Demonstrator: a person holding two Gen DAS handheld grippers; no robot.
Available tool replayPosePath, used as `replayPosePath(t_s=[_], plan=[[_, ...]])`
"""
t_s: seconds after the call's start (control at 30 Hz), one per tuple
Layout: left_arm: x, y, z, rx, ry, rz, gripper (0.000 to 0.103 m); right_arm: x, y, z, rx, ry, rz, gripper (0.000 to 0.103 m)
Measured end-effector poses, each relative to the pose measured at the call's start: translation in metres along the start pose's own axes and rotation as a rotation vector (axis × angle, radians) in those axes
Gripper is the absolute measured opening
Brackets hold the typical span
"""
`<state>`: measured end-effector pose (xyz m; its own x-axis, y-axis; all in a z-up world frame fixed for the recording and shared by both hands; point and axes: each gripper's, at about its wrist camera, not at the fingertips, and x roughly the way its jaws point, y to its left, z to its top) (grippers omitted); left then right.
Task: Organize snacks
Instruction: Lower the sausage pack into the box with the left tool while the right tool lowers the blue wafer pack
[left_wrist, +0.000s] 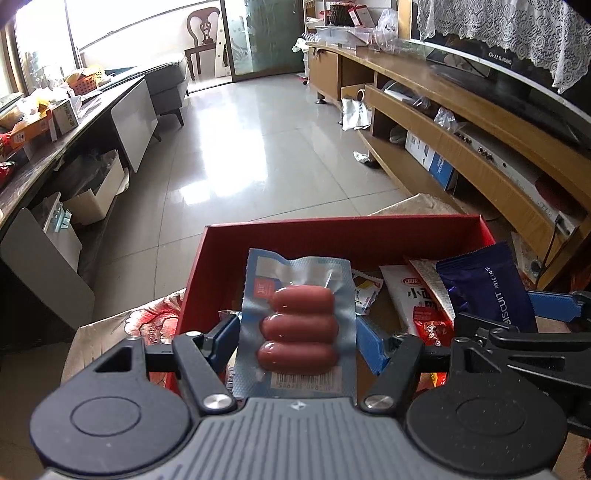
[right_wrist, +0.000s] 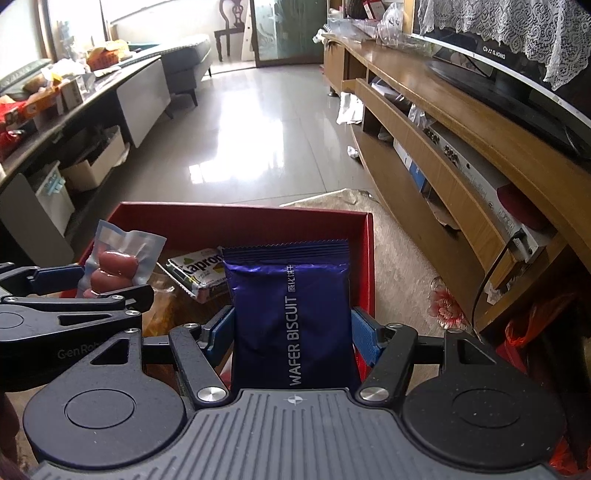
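Hovering over the red box (left_wrist: 369, 236), sausage pack (left_wrist: 297, 325) is clamped by left gripper (left_wrist: 297, 332), wafer pack (right_wrist: 291, 314) by right gripper (right_wrist: 291, 332); several snacks already lie inside, both packs unreleased.

I see a red box (left_wrist: 280, 240) with a plain brown cardboard floor, and above it a pale silver-blue sausage pack (left_wrist: 295, 295) with three reddish-brown sausages and a small red label. The wafer biscuit packet (right_wrist: 291, 314) is glossy deep purple with white lettering. My gripper fingers (left_wrist: 369, 343) wear blue pads on black frames, and a white-and-red packet (left_wrist: 417, 299) lies by the box's right wall.
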<state>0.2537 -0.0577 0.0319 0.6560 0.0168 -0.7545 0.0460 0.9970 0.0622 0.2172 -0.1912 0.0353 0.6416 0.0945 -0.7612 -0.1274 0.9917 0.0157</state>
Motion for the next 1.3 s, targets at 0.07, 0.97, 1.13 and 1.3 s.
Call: replayPosePath(t_s=[0.07, 0.97, 1.13, 1.3], plan=[[0.003, -0.001, -0.001, 0.003, 0.004, 0.005, 0.066, 0.003, 0.000, 0.000, -0.002, 0.006, -0.002, 0.072], [0.014, -0.013, -0.007, 0.085, -0.004, 0.092, 0.066, 0.025, 0.003, -0.007, -0.025, 0.057, -0.023, 0.074], [0.013, -0.013, -0.008, 0.088, -0.003, 0.101, 0.067, 0.025, 0.004, -0.008, -0.032, 0.057, -0.028, 0.075], [0.008, -0.009, -0.008, 0.073, 0.001, 0.097, 0.067, 0.022, 0.004, -0.008, -0.034, 0.053, -0.029, 0.078]])
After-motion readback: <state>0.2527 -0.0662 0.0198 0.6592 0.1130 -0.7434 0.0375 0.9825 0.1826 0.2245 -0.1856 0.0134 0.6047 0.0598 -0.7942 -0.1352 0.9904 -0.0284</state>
